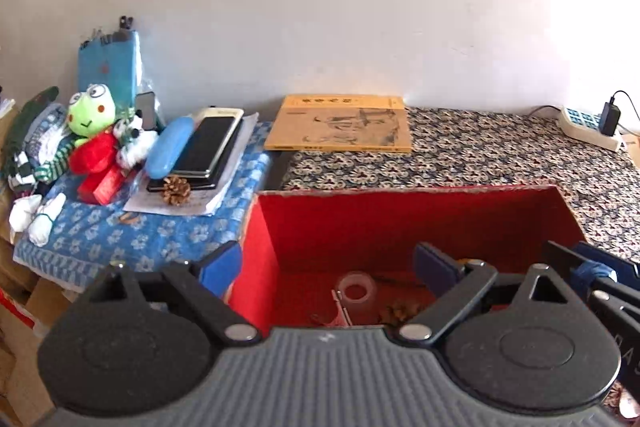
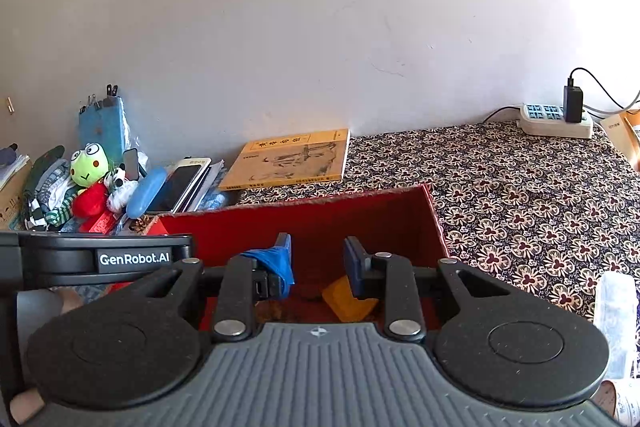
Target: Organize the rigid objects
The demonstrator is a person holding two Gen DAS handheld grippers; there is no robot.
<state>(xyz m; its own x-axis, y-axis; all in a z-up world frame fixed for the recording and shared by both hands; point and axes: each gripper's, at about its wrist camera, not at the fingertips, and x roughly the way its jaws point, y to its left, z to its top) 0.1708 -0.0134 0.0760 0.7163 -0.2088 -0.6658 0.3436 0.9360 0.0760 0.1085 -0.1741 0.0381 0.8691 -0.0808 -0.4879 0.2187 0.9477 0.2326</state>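
A: Why do both tools hang over the open red cardboard box [image 1: 400, 223]?

B: I think the box is the place where the rigid things are collected. The left tool [image 1: 328, 263] has its blue pads wide apart, one pad outside the left wall of the box and one above the inside, and nothing is between them. The right tool [image 2: 318, 259] is also apart and empty, with only a narrower gap.

A: What is already in the box?

B: On the bottom, in the left wrist view, lies a clear roll of sticky tape [image 1: 355, 291], and near it a small brown thing that I cannot name. In the right wrist view a flat yellow piece [image 2: 348, 301] lies on the bottom, just under the right tool. So, in my judgement, some part of the sorting is done.

A: And what stays outside?

B: On the blue flowered cloth [image 1: 132, 239] to the left there is a brown pine cone [image 1: 176, 189], a long blue hard case [image 1: 170, 147] and dark flat devices [image 1: 208, 151] in a stack on papers. A thin yellow book [image 1: 340, 125] lies flat on the patterned desk [image 1: 500, 155], close to the wall. These are hard things, so they may be next.

A: And the green frog plush toy [image 1: 90, 115]?

B: It is soft, so it probably should stay where it leans. The pine cone is light and uneven, so a grip on it may slip.
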